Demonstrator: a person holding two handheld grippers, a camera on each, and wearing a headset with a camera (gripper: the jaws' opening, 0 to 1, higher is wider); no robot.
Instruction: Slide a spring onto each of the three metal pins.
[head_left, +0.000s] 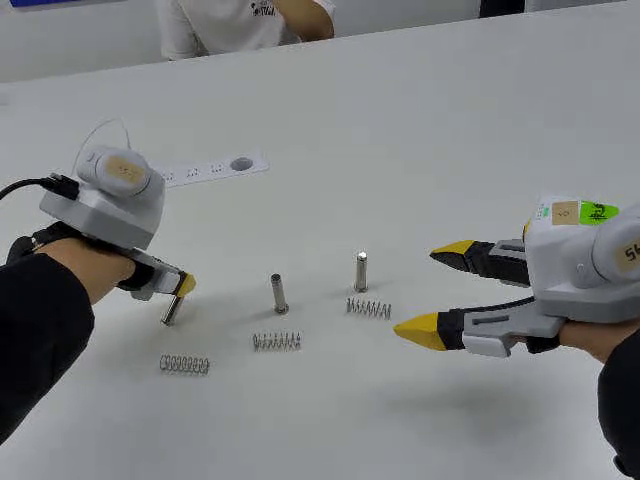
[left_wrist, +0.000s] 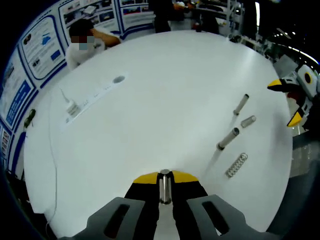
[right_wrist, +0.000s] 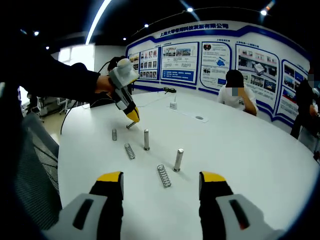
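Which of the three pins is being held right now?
The leftmost pin, clamped tilted in the left tongs. The middle pin and the right pin stand upright and free on the table.

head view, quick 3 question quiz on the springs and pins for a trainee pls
1. True or false: the left gripper is shut on a metal pin.
2. How many springs lie loose on the table?
3. The right gripper is: A) open and holding nothing, B) shut on a spring, C) shut on an upright pin.

Key: 1 true; 2 three; 3 A.
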